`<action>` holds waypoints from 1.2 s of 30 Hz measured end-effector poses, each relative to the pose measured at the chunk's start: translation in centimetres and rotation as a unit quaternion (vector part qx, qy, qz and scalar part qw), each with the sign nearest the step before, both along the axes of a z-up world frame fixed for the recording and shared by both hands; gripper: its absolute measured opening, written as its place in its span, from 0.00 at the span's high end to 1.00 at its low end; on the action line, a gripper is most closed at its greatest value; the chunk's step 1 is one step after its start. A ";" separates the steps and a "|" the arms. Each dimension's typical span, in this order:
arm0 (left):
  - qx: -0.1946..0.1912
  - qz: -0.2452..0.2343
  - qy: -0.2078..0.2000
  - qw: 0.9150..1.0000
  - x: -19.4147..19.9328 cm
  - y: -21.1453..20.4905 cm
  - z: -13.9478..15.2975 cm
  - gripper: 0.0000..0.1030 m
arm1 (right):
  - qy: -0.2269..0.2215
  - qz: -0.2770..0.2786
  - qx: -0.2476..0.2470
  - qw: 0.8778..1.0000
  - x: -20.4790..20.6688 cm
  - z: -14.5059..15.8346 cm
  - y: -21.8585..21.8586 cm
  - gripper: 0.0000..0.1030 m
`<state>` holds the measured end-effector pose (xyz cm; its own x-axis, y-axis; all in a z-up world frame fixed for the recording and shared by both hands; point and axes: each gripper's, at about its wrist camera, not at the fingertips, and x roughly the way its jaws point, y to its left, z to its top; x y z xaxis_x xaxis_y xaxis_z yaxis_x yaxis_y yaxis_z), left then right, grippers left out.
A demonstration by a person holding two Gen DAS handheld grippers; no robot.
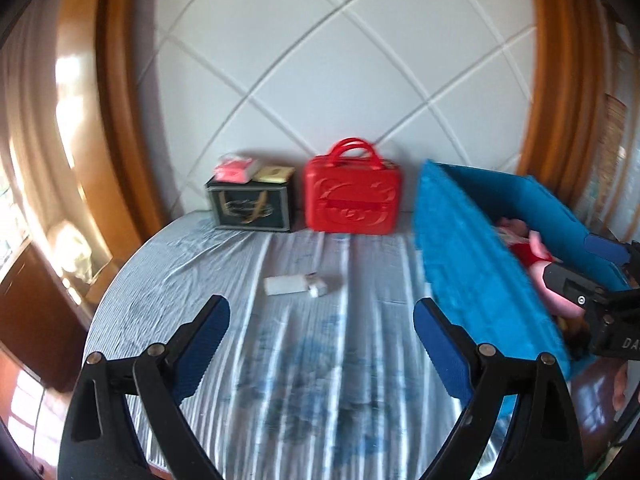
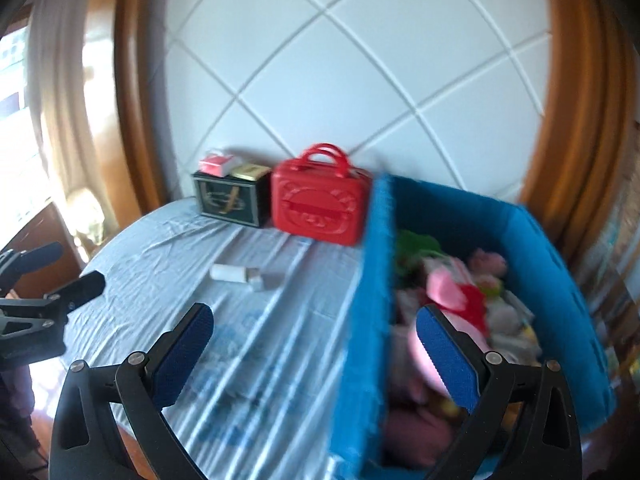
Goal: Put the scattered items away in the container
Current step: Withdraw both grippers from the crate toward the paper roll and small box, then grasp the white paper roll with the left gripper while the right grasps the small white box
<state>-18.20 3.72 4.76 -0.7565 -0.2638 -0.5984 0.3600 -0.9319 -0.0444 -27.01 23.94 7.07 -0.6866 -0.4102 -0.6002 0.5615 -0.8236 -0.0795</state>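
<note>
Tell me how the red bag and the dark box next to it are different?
The red bag is bright red with two looped handles on top; the dark box is blackish-green with gold markings and no top handles showing. Nothing lies on the red bag, while the dark box carries a pink packet and a small yellowish packet. The bag looks bigger than the box. Both stand upright on the striped bed sheet against the white headboard.

Red case point(image 1: 353, 199) beside dark box point(image 1: 250, 208), probably packets point(image 1: 236, 169) atop
</note>
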 end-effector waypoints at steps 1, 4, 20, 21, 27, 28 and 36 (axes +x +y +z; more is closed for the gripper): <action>0.001 0.009 -0.005 1.000 -0.3 -0.9 -0.4 0.09 | -0.003 0.012 -0.002 1.000 -0.4 -0.2 -1.1 0.00; -0.001 0.031 -0.019 0.999 -1.9 -3.2 -1.5 0.09 | -0.013 0.042 -0.005 0.999 -2.2 -1.3 -4.4 0.00; 0.015 0.020 -0.084 0.996 -13.0 -13.7 -7.4 0.09 | -0.099 0.034 0.022 0.994 -12.9 -8.6 -16.5 0.00; 0.015 0.014 -0.088 0.996 -13.9 -14.5 -8.0 0.09 | -0.105 0.026 0.021 0.994 -13.8 -9.1 -17.0 0.00; 0.029 -0.002 -0.114 0.993 -19.7 -18.9 -12.2 0.09 | -0.151 -0.011 0.042 0.988 -18.5 -13.4 -20.0 0.00; 0.034 -0.005 -0.118 0.992 -20.5 -19.5 -13.1 0.09 | -0.160 -0.014 0.047 0.986 -19.2 -14.4 -20.4 0.00; 0.012 -0.053 -0.149 0.987 -25.3 -21.1 -22.3 0.09 | -0.202 -0.041 0.051 0.977 -23.6 -22.9 -22.2 0.00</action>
